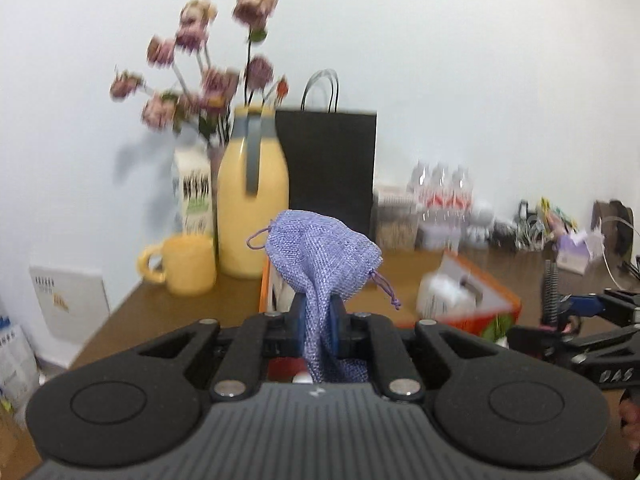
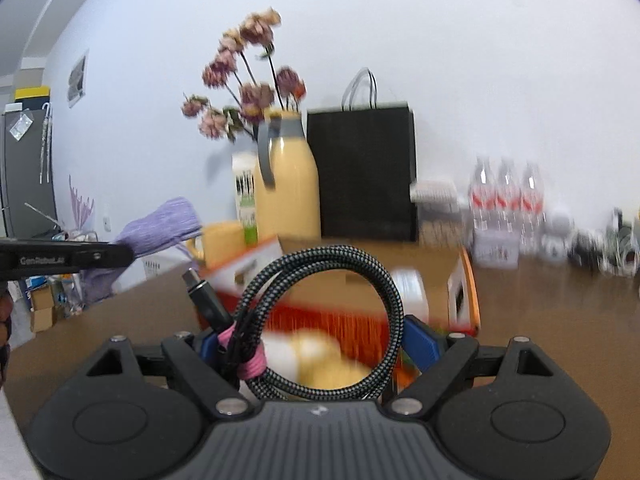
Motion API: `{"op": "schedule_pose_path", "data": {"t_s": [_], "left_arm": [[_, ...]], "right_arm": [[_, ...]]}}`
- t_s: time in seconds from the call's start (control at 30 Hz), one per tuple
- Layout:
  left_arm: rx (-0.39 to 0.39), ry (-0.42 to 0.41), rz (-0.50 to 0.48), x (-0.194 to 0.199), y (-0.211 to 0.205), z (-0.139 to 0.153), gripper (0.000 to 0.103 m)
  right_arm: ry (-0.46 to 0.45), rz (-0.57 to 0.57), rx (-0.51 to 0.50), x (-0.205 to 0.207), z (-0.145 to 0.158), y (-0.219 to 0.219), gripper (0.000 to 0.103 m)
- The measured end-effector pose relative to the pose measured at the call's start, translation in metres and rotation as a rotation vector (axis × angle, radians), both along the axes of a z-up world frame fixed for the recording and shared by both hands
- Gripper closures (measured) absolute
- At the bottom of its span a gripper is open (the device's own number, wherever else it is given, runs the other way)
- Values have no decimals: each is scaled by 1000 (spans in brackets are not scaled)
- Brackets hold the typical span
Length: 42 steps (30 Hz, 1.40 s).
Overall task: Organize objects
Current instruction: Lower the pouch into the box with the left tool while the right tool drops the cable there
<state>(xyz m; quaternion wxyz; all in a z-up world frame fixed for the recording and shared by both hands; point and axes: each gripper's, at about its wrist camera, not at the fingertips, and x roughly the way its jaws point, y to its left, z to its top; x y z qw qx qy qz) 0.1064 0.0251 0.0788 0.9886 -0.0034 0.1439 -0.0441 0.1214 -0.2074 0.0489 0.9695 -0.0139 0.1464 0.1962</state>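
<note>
Both items gripped and held above the table; stowing not yet done.

Nearest, my left gripper (image 1: 318, 330) has its jaws clamped nearly together on the lilac drawstring pouch (image 1: 324, 256), whose mouth flops up toward 12 o'clock while its tail hangs below the pads. My right gripper (image 2: 316, 350) stands wide, its blue pads (image 2: 420, 342) bracing the sides of the coiled braided cable (image 2: 320, 320), bound by a pink tie at 9 o'clock. Beyond, at 1 o'clock in the left view, the orange-edged box (image 1: 472, 300) sits on the brown table (image 1: 160, 312); I judge it the likely destination. Farthest, at 11 o'clock, stand the yellow mug (image 1: 184, 266), yellow jug (image 1: 252, 200) and black paper bag (image 1: 328, 168). Remaining, as I judge it: place both items, then release.
</note>
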Motion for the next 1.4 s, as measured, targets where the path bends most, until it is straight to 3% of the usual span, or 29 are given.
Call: {"op": "schedule_pose_path", "data": {"t_s": [0.13,0.27,0.6,0.87,1.07,1.1,1.17,1.23,1.3,1.4], "left_arm": [[-4,-48,-1,25,-17,22,91],[2,-54,8,51,-31,27,91],[-3,19,62,123,-47,-5,91],[-7,137,74,171,-38,-47,91],[-8,128,66,164,-39,-50,90],[-8,122,66,163,-40,-51,86],[-13,109,72,161,-40,-50,64],[-20,78,73,156,-39,-48,26],[-19,42,84,151,-40,-45,0],[-26,2,87,145,-41,-42,0]], "right_arm": [[-36,-2,-23,30,23,19,17],[-6,-19,-22,68,28,35,17],[172,-52,-45,157,-15,64,17],[244,-70,-26,176,-32,54,17],[261,-89,-21,176,-35,48,17],[261,-92,-21,175,-35,47,17],[257,-98,-20,172,-34,46,15],[245,-108,-16,170,-32,45,5],[228,-117,-9,166,-30,43,0],[211,-126,-4,162,-25,41,0]]}}
